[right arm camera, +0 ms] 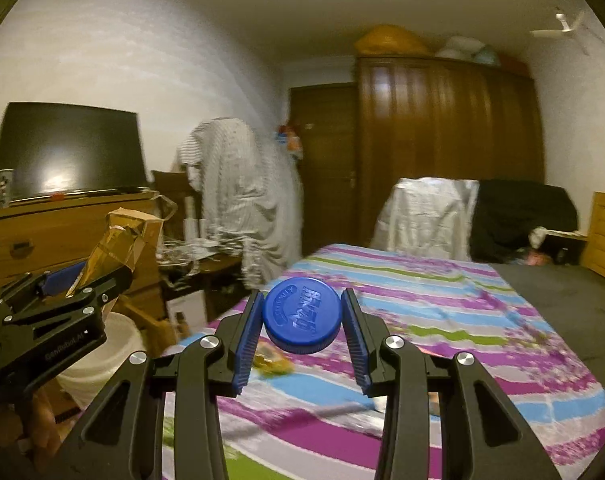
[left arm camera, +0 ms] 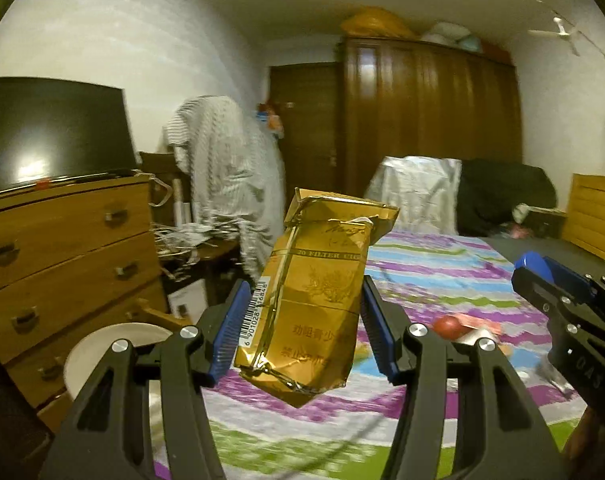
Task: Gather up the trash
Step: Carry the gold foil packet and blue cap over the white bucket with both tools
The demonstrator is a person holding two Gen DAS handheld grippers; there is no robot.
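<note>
The left claw (left arm camera: 302, 316) is closed on a gold cigarette pack (left arm camera: 316, 304), which is crumpled and torn open at the top; its blue pads press the pack's two sides, and the pack hangs in the air above the bed (left arm camera: 442, 280). The right claw (right arm camera: 300, 320) squeezes a blue bottle cap (right arm camera: 301, 314) between its pads, also above the bed, and the raised words on the cap are too blurry to read. In the left view the right claw (left arm camera: 542, 276) pokes in beside the bed's near end, cut off by the picture's edge, and only a sliver of the blue cap shows there. In the right view the left claw (right arm camera: 74, 280) sits near the white bucket (right arm camera: 114, 344), and the pack (right arm camera: 118, 244) shows only as a thin gold edge. The bucket (left arm camera: 114, 340) is partly hidden behind the claw arms in both views. On the bed the left view shows a small red round thing (left arm camera: 446, 326) next to some red and white scraps, too smeared to name. The right view shows instead a yellow wrapper (right arm camera: 272, 364) on the bed, half hidden under the cap and blurry. Beyond the bucket stands a wooden dresser (left arm camera: 62, 248) with a dark TV (left arm camera: 54, 136) on top.
</note>
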